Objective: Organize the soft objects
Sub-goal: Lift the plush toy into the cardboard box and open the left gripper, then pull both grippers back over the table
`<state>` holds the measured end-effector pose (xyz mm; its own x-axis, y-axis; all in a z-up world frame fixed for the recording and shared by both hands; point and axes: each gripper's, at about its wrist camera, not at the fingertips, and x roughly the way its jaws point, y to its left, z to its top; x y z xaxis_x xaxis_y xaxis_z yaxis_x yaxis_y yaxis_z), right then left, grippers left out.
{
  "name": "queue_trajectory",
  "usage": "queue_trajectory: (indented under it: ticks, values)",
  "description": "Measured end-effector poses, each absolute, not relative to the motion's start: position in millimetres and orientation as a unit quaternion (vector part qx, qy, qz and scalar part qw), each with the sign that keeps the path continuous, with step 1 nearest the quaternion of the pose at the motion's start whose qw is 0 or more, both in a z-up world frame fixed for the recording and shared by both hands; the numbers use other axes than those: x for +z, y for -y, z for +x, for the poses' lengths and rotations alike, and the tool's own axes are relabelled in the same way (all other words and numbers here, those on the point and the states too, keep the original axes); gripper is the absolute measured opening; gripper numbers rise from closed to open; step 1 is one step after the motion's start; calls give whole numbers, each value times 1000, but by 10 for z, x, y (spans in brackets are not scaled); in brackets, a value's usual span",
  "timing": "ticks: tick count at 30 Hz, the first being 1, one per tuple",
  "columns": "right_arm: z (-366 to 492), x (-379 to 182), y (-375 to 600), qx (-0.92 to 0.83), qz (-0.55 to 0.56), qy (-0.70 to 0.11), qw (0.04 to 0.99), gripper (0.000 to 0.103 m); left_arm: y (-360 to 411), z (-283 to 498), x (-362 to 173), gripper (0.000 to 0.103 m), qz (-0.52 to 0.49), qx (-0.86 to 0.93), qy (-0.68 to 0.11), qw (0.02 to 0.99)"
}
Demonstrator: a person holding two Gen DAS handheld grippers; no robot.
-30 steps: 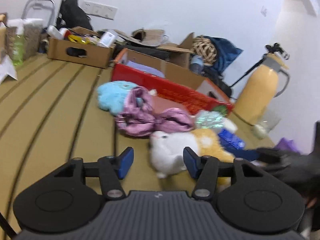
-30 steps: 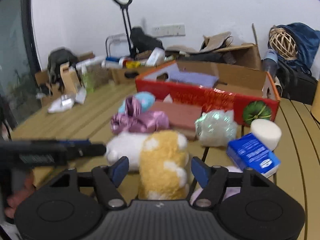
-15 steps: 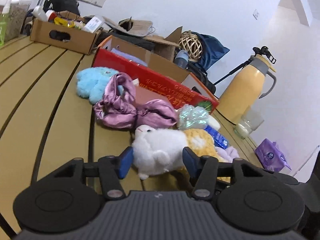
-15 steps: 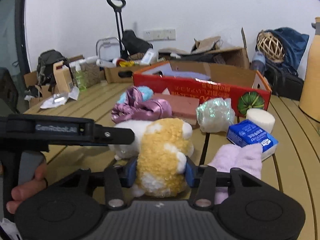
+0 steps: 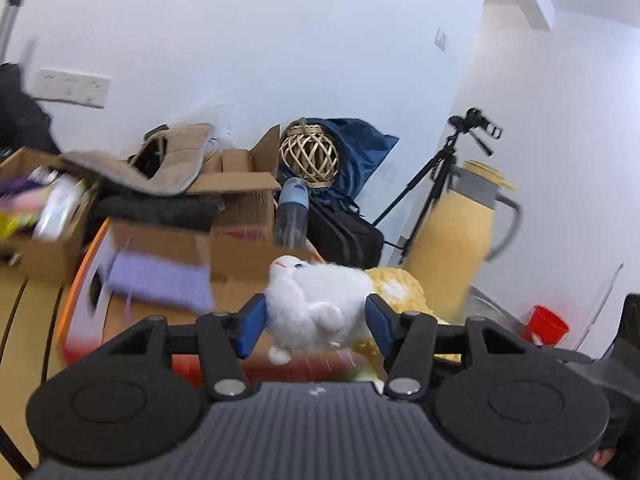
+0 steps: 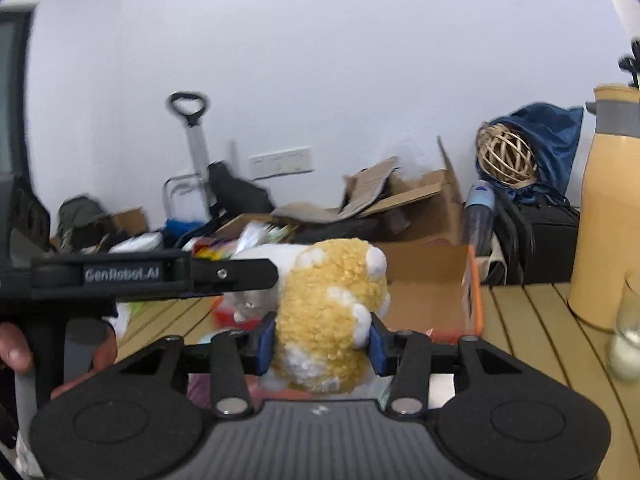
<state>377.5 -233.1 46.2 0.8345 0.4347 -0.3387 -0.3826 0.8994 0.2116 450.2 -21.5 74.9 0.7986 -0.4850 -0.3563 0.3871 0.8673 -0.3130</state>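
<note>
Holding plush cat (image 5: 316,312) aloft over red cardboard box (image 5: 120,264), both grippers clamping it: left gripper (image 5: 316,322) squeezing white head end, right gripper (image 6: 322,340) pinching yellow rump. Looking light, squishy; grabbing mid-body seems safest.

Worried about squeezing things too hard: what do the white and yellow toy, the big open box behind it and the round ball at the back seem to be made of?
The plush toy looks like soft curly pile fabric, fluffy and matte, dented in by the right tool. The box seems plain brown cardboard, with flat creased flaps. The ball looks like woven rattan or cane, open strips crossing; possibly plastic imitation.
</note>
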Motion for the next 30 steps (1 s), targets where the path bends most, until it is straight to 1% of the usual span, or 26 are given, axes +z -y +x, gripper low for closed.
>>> queue_trajectory:
  ticks: [3, 7, 9, 12, 13, 14, 17, 20, 24, 26, 27, 28, 30]
  values:
    - [4587, 515, 2471, 194, 89, -219, 952, 44, 352, 5233, 747, 55, -100, -217, -251, 938]
    - [5621, 359, 2557, 169, 86, -277, 942, 44, 510, 6004, 616, 52, -86, -186, -298, 932]
    - [6060, 208, 2572, 154, 78, -307, 936, 44, 546, 6220, 550, 52, -84, -169, -301, 935]
    - [6493, -11, 2555, 122, 65, -350, 927, 46, 578, 6394, 440, 52, -79, -156, -313, 933]
    - [6598, -74, 2553, 108, 62, -364, 923, 49, 570, 6410, 407, 52, -77, -155, -316, 933]
    - [6671, -143, 2546, 101, 54, -377, 919, 47, 563, 6417, 380, 55, -76, -153, -318, 933]
    - [6714, -185, 2503, 104, 24, -374, 921, 54, 535, 6378, 347, 56, -67, -152, -319, 933]
    - [6631, -98, 2484, 98, 0, -360, 928, 61, 481, 6302, 431, 56, -61, -145, -319, 935]
    - [6404, 205, 2549, 99, -3, -341, 935, 64, 389, 5984, 783, 57, -56, -141, -300, 942]
    - [6167, 422, 2623, 103, 2, -320, 942, 70, 305, 5674, 1006, 66, -60, -152, -279, 946]
    - [5995, 536, 2654, 107, 4, -310, 945, 74, 265, 5507, 1108, 69, -61, -162, -265, 949]
    - [5831, 643, 2683, 112, 4, -300, 947, 77, 225, 5330, 1205, 70, -61, -166, -251, 952]
    - [5479, 839, 2719, 122, -1, -281, 952, 77, 151, 4963, 1375, 71, -62, -165, -230, 957]
